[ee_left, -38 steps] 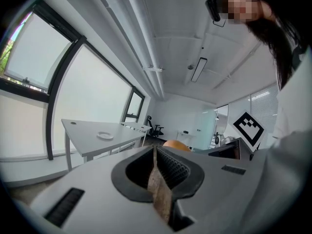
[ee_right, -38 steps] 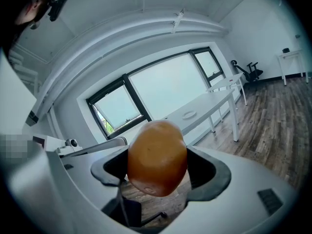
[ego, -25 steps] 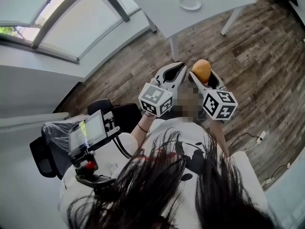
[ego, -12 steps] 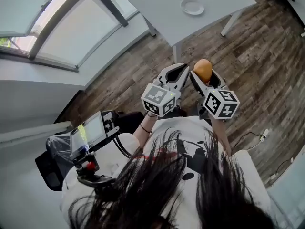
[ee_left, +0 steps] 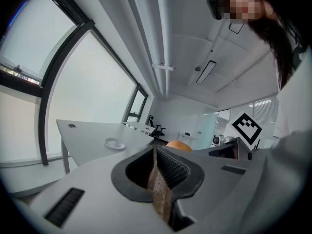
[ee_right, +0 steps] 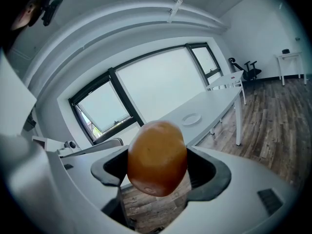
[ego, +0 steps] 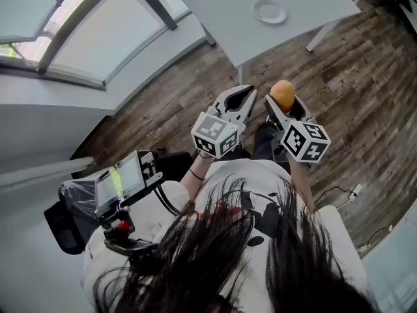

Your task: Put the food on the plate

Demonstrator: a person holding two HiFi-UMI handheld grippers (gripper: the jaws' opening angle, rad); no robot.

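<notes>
Round orange food (ee_right: 157,157) clamped mid-body in the right hand-held gripper (ego: 284,100), centre frame over the floor (ego: 365,77), likely firm, smooth, light, roll-prone; left hand-held gripper (ego: 238,100) closed on nothing; plate (ego: 269,10) on table (ego: 221,5), upper right, well apart

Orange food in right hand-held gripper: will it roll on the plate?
Likely: the orange food looks rounded and smooth, so it may roll. The plate looks shallow; its rim may barely stop it. Seems firm: no visible denting in the right hand-held gripper.
</notes>
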